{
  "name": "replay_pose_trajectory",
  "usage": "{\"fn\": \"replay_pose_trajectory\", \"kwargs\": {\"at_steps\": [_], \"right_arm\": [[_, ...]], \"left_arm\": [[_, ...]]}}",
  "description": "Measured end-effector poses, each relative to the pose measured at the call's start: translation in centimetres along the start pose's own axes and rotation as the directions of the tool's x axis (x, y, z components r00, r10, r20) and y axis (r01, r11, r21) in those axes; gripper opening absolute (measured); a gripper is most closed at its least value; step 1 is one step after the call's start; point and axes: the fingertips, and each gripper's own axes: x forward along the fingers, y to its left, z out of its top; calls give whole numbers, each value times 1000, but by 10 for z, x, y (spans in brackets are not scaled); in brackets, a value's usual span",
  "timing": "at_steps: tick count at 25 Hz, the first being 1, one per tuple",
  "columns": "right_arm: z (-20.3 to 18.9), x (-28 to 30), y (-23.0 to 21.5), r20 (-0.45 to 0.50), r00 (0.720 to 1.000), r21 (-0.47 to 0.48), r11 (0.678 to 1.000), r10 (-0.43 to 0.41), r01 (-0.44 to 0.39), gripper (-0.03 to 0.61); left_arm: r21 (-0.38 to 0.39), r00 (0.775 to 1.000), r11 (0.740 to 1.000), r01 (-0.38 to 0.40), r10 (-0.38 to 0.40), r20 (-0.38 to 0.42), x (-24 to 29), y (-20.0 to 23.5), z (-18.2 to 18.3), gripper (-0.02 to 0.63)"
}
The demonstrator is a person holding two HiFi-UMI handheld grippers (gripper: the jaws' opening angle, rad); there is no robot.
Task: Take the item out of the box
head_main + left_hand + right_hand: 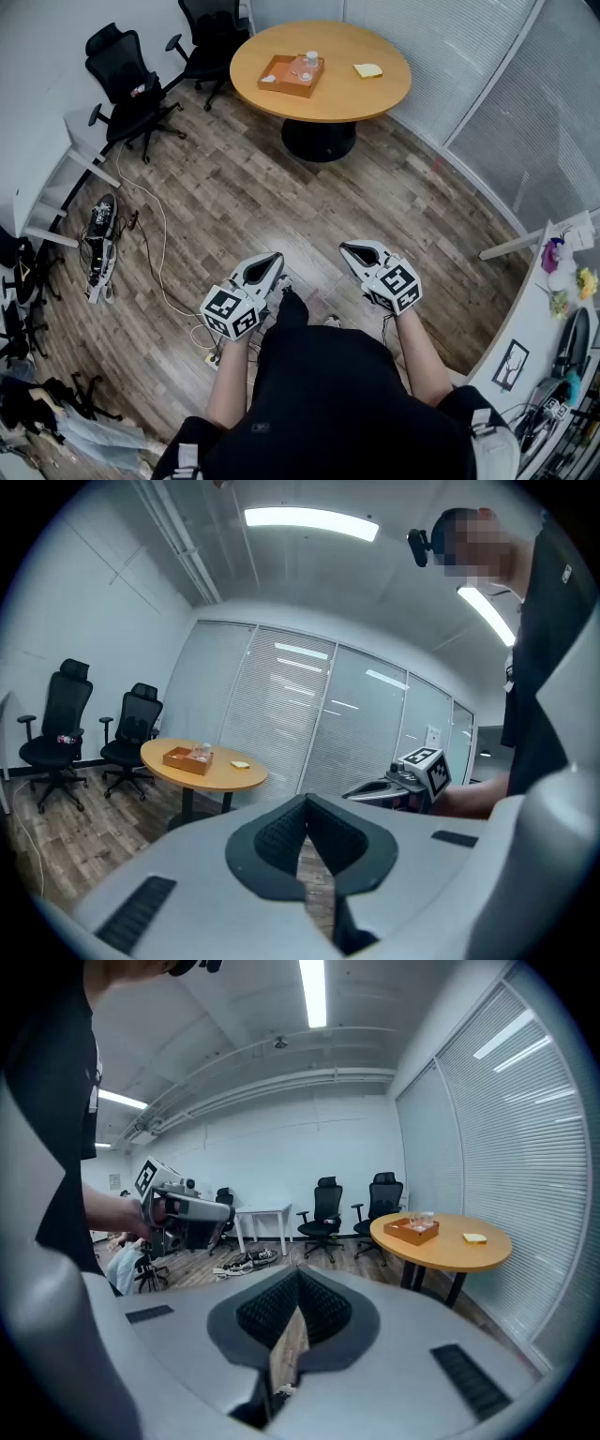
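Note:
A shallow orange-brown box (292,75) sits on a round wooden table (375,98) far ahead of me. A small clear item (308,63) stands inside it. Both grippers hover over the wooden floor, well short of the table. My left gripper (275,255) is shut with nothing in it, and so is my right gripper (345,247). The left gripper view shows its own closed jaws (306,803), the box (186,758) far off and the right gripper (361,792) beside it. The right gripper view shows the box (411,1230) on the table (464,1252).
A yellow pad (367,70) lies on the table next to the box. Black office chairs (127,80) stand at the back left. Cables and gear (101,239) lie on the floor by a white desk (56,183). A white counter (548,328) runs along the right.

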Motion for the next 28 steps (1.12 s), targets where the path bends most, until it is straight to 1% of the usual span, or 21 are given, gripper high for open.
{"fn": "replay_pose_trajectory", "kwargs": {"at_steps": [4, 8, 14, 19, 25, 28], "right_arm": [[-10, 6, -8, -16, 1000, -3, 1000, 15, -15, 5], [-17, 8, -11, -31, 999, -4, 1000, 23, -23, 5], [-3, 30, -19, -21, 1000, 8, 1000, 3, -3, 5], [13, 50, -26, 51, 999, 82, 997, 3, -7, 5], [37, 86, -35, 88, 996, 64, 998, 21, -27, 5], [46, 109, -46, 84, 996, 57, 998, 11, -15, 5]], "left_arm": [[-3, 1000, 1000, -13, 13, 11, 5, 9, -1, 6], [-15, 1000, 1000, -8, 8, 9, 11, 17, -3, 6], [-22, 1000, 1000, -2, 2, 8, 14, 43, 6, 6], [-31, 1000, 1000, 2, -2, 8, 15, 69, 13, 6], [-41, 1000, 999, 9, -8, 15, 21, 114, 26, 6], [-37, 999, 999, 24, -23, 23, 28, 137, 36, 6]]}}
